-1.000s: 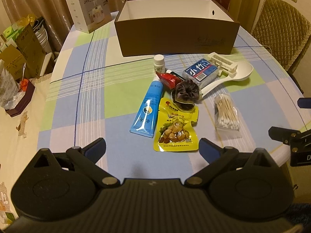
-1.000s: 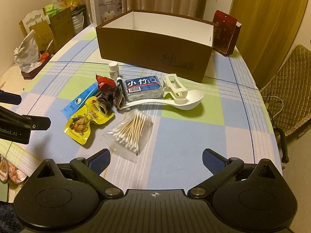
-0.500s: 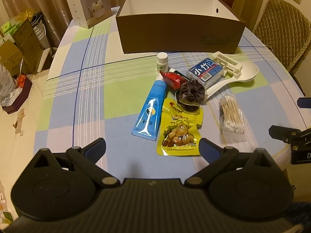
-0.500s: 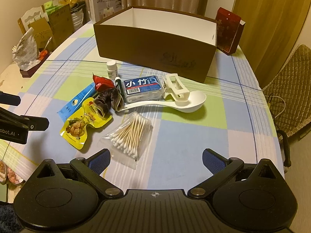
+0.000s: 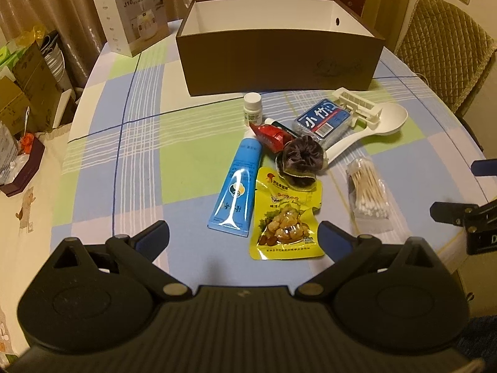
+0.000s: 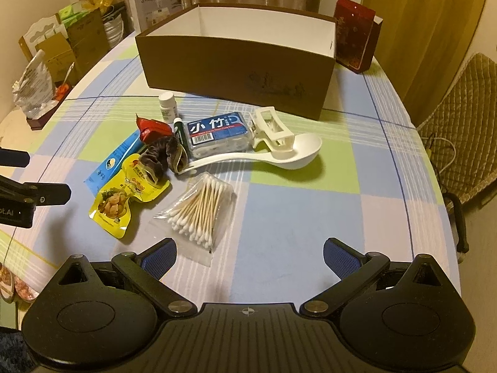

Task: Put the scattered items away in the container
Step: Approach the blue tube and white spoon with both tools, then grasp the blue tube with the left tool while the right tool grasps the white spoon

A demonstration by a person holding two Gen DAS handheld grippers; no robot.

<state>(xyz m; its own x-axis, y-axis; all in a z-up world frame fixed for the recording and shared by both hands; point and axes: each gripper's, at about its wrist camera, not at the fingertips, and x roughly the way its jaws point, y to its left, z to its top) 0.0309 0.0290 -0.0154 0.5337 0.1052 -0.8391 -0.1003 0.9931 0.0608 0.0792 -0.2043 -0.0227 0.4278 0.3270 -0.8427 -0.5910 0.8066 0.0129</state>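
An open brown box (image 5: 279, 62) (image 6: 236, 62) stands at the back of the table, white inside. In front of it lie a small white bottle (image 5: 252, 108), a red packet (image 5: 270, 135), a blue tube (image 5: 237, 186), a yellow snack pouch (image 5: 285, 220) (image 6: 124, 195), a dark scrunchie (image 5: 303, 158), a blue tissue pack (image 5: 326, 121) (image 6: 217, 133), a white hair clip (image 6: 273, 133), a white spoon (image 6: 279, 155) and a bag of cotton swabs (image 5: 369, 189) (image 6: 198, 208). My left gripper (image 5: 243, 239) is open and empty, just short of the pouch. My right gripper (image 6: 250, 256) is open and empty, near the swabs.
A white product box (image 5: 133, 25) stands at the back left of the checked tablecloth (image 5: 124, 143). A red box (image 6: 357, 34) stands right of the brown box. A padded chair (image 5: 444, 49) is at the right. Cartons and bags (image 6: 62, 46) crowd the left side.
Both grippers have moved forward towards the items, which now sit nearer and larger in both views. Both stay open and empty. Nothing on the table has moved.
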